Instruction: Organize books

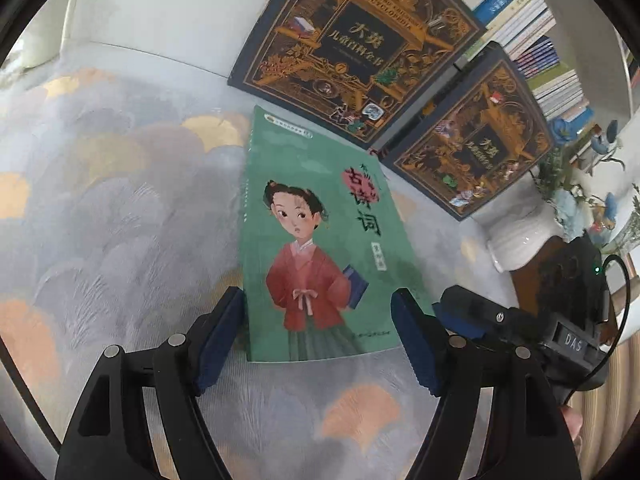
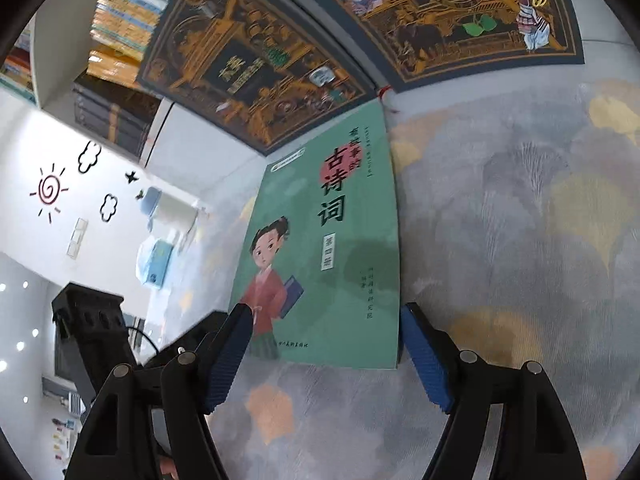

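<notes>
A green book [image 1: 316, 248] with a girl in a red robe on its cover lies flat on a patterned cloth; it also shows in the right wrist view [image 2: 332, 248]. My left gripper [image 1: 318, 316] is open, its blue pads on either side of the book's near end. My right gripper [image 2: 324, 328] is open too, straddling the same near end. Two dark blue encyclopedia volumes with gold ornament lie beyond it: one [image 1: 352, 44] at the back and one [image 1: 472, 140] to the right; they also show in the right wrist view [image 2: 248, 60] [image 2: 460, 12].
A bookshelf [image 1: 532, 32] full of upright books stands behind the dark volumes. A white vase [image 1: 524, 228] with flowers stands at the right. The other gripper's black body [image 1: 520, 320] is at my right. The patterned cloth [image 1: 120, 200] extends left.
</notes>
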A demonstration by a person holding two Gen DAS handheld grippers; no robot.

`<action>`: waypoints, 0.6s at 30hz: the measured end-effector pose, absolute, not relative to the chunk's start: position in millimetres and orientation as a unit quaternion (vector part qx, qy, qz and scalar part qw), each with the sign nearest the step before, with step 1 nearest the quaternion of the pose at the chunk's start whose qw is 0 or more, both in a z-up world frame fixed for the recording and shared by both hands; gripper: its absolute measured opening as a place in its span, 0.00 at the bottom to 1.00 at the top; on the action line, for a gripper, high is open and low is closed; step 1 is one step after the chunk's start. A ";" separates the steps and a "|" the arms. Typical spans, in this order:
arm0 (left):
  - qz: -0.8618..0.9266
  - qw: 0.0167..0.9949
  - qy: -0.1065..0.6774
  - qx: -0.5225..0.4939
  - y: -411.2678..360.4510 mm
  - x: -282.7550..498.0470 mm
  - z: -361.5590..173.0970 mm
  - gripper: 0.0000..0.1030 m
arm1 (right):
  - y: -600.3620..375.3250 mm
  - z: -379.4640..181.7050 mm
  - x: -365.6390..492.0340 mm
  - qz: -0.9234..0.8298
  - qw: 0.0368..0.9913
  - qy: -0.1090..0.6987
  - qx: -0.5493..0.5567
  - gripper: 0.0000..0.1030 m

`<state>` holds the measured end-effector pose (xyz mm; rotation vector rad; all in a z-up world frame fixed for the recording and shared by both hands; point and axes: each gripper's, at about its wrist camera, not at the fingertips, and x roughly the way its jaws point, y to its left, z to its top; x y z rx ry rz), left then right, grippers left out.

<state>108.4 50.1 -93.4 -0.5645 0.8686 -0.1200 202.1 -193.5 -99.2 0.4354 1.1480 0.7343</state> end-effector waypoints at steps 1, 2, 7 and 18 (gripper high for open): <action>-0.060 0.867 0.419 -0.264 47.4 104.8 -91.2 0.70 | -194.8 -95.8 196.4 0.342 0.753 0.527 0.196 0.73; -0.062 0.866 0.425 -0.255 43.7 99.3 -88.4 0.70 | -196.4 -93.2 191.5 0.345 0.752 0.527 0.195 0.73; -0.093 0.846 0.453 -0.265 37.8 64.1 -87.4 0.70 | -208.8 -79.7 149.4 0.350 0.749 0.530 0.188 0.73; -0.153 0.842 0.479 -0.194 -6.1 -105.3 -86.8 0.70 | -248.5 -75.1 -28.6 0.362 0.750 0.535 0.140 0.73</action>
